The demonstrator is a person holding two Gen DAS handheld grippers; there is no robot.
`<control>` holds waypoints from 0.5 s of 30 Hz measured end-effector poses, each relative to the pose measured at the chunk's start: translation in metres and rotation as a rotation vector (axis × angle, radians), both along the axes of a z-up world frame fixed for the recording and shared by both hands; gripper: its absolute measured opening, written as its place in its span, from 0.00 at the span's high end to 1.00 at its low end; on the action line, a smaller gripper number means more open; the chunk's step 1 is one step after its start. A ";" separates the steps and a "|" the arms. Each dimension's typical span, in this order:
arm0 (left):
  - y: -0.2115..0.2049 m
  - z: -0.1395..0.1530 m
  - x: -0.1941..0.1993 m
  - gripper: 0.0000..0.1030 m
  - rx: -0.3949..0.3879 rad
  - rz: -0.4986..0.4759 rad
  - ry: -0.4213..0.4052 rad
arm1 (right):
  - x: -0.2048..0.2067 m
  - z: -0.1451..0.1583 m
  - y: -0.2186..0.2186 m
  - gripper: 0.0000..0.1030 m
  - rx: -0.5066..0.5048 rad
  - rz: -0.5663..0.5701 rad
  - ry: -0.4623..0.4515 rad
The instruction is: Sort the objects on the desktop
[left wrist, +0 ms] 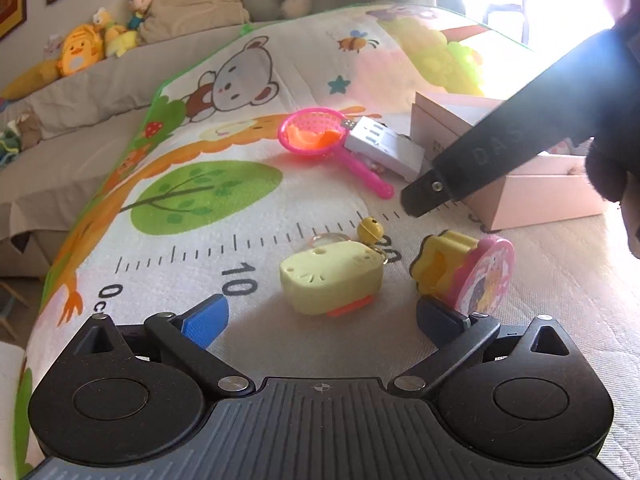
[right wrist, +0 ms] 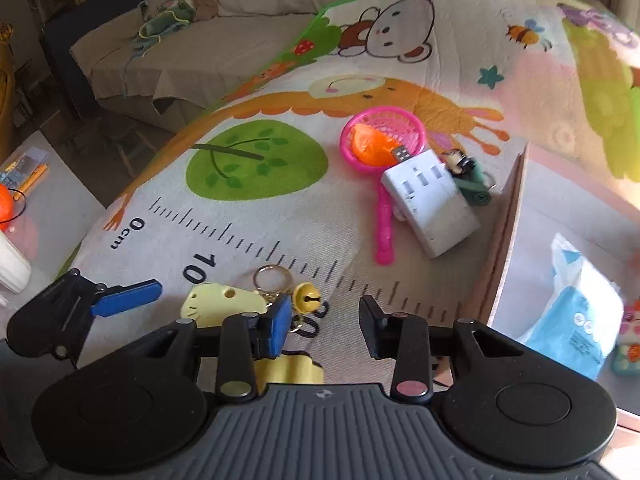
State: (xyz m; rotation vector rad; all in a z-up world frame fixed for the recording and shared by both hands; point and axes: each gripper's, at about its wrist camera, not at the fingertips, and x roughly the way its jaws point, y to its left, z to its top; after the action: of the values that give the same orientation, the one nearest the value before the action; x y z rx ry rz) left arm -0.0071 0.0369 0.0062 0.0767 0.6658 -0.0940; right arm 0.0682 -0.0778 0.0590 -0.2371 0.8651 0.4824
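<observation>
Both hand-held grippers low over the mat, left wide open around yellow keychain, right agape, empty

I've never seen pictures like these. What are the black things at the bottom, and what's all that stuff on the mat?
Those are two grippers, held by a person, each with a camera looking along its fingers. One picture is from the left gripper, the other from the right gripper. Both are open and hold nothing. On the animal mat lie a yellow keychain toy with a bell, a pink net, a white USB hub and a pink and yellow toy. A pink box stands beside them.
</observation>
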 end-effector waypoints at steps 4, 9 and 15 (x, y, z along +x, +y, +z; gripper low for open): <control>-0.009 -0.001 0.000 0.00 0.028 -0.021 0.012 | -0.019 0.006 -0.034 0.62 0.034 -0.068 -0.048; -0.007 0.000 -0.007 0.00 0.052 -0.014 0.021 | -0.044 -0.007 -0.065 0.53 0.024 -0.137 -0.102; 0.010 0.003 -0.015 0.00 0.067 0.066 0.046 | -0.068 -0.025 -0.077 0.42 0.112 -0.131 -0.073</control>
State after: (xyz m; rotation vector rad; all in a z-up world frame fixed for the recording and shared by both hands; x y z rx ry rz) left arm -0.0221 0.0471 0.0091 0.1168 0.7171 -0.0098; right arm 0.0004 -0.1545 0.0345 -0.0935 0.7744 0.3958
